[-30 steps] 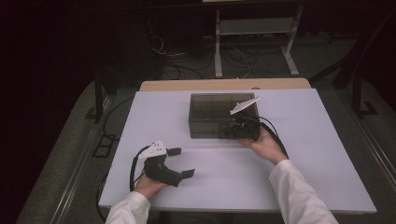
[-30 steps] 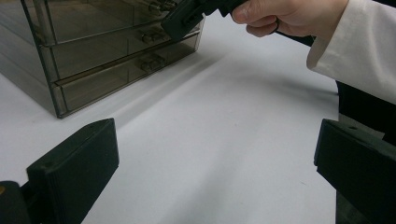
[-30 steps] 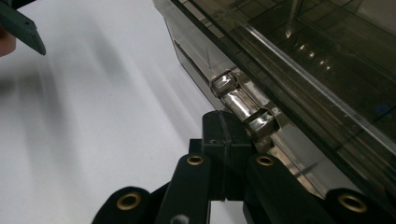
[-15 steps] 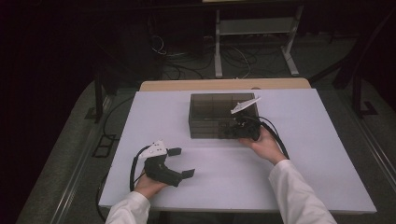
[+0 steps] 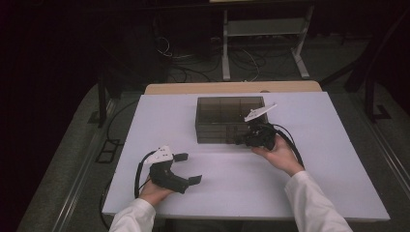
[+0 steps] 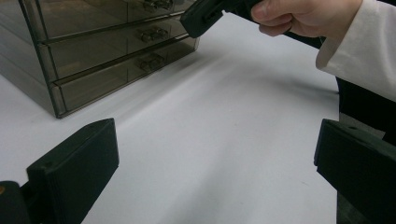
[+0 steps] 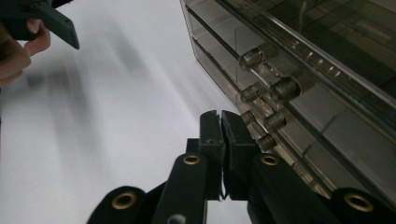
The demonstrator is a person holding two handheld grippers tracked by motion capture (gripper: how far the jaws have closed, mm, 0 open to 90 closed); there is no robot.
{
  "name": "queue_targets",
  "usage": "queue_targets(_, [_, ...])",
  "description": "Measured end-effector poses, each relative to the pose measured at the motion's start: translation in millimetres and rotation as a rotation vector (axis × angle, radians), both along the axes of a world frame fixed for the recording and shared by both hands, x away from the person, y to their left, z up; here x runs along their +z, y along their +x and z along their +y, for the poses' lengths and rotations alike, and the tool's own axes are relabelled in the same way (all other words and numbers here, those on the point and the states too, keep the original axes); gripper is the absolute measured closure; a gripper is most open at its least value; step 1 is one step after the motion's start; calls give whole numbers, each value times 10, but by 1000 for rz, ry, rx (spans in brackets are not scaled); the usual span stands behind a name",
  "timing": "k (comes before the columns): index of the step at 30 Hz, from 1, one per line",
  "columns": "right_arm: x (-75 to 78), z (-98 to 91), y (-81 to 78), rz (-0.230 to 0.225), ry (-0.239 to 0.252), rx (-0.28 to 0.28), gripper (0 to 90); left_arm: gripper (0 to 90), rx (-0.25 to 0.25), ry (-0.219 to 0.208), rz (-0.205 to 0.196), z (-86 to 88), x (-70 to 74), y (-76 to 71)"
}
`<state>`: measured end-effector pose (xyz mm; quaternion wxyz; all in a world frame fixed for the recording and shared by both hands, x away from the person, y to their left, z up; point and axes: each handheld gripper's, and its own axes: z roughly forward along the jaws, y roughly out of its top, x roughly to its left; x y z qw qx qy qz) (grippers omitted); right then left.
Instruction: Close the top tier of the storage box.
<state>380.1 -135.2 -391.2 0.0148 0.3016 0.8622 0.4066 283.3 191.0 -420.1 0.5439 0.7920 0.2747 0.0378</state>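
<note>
A smoky clear-plastic drawer unit [image 5: 227,118] stands at the table's far middle, its drawers closed. My right gripper [image 5: 240,140] is at its front right corner. In the right gripper view its jaws [image 7: 220,122] are shut with nothing between them, having just eased apart by a hair. Their tips sit just left of the lower drawer's knobs [image 7: 266,141]. My left gripper [image 5: 189,168] rests near the table's front left, held in a hand and open wide. In its own view the jaws [image 6: 215,154] frame bare table, with the drawer unit [image 6: 93,56] and the right gripper [image 6: 201,21] beyond.
The white table top [image 5: 314,193] stretches wide in front and to both sides of the drawer unit. Black cables [image 5: 290,145] trail from each gripper across it. A metal stand [image 5: 263,43] and floor cables lie behind the table.
The right hand has shifted only slightly at the drawer front. The left hand and its gripper have stayed put.
</note>
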Motion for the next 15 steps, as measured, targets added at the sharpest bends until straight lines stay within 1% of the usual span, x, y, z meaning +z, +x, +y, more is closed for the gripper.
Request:
queue_targets(6, [16,-104,-123,-1,22,-4,805,0,0,2,1,-4,-1,1])
queue_targets(10, [50,-179,-216,-3,43,-7,748,0,0,1,2,-8,-2,0])
queue_targets(15, [89,-290,-318,-17,68,-22,692,0,1,0,2,-8,0,0])
